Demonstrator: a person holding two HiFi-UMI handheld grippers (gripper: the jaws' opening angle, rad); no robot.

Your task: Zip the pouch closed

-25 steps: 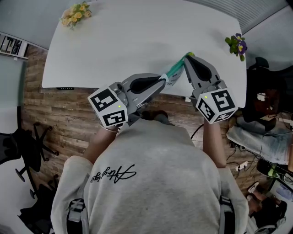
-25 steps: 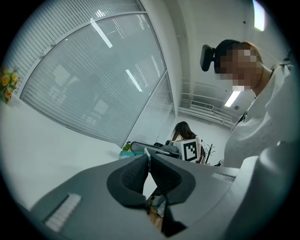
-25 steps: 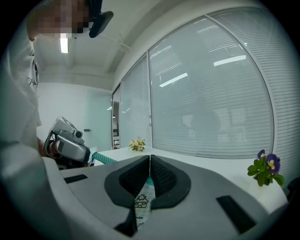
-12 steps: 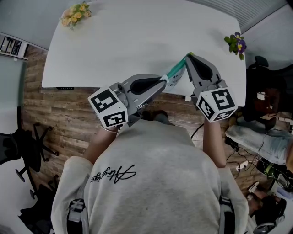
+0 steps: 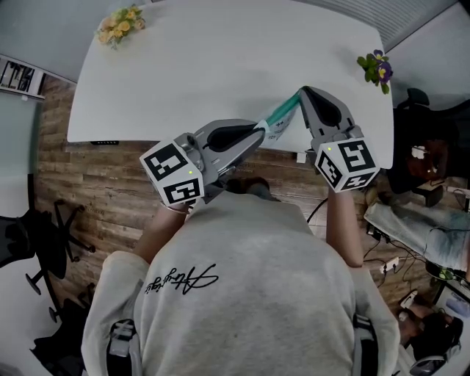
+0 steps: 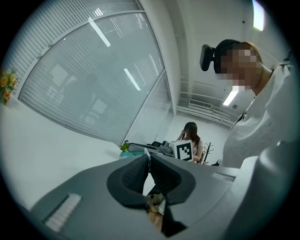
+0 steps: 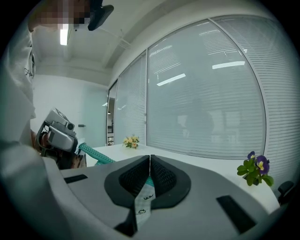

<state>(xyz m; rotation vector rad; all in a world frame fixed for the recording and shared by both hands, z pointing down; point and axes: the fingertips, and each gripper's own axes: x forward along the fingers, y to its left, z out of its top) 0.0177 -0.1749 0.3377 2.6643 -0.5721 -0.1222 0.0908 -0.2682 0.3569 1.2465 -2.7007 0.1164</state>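
In the head view, the pouch (image 5: 280, 114) is stretched in the air between the two grippers, right of the centre of the frame, above the near edge of the white table (image 5: 220, 59). It is a thin teal and white strip that runs obliquely up to the right. The left gripper (image 5: 260, 131) pinches its lower left end, and the right gripper (image 5: 301, 92) pinches its upper right end. Yellow flowers (image 5: 120, 22) lie at the upper left of the table, and purple flowers (image 5: 377, 68) at the upper right.

In the left gripper view, the jaws of the left gripper (image 6: 149, 160) are pressed together in the lower centre on a thin white edge of the pouch (image 6: 146, 152). A bit of teal shows just to the left of the jaw tips. The right gripper (image 6: 184, 150) with its marker cube is just behind them.

In the right gripper view, the jaws of the right gripper (image 7: 150, 161) are closed on the pouch (image 7: 143, 201). White printed fabric hangs down between them, and a teal band goes away to the left to the left gripper (image 7: 58, 133) at the middle left of the frame.
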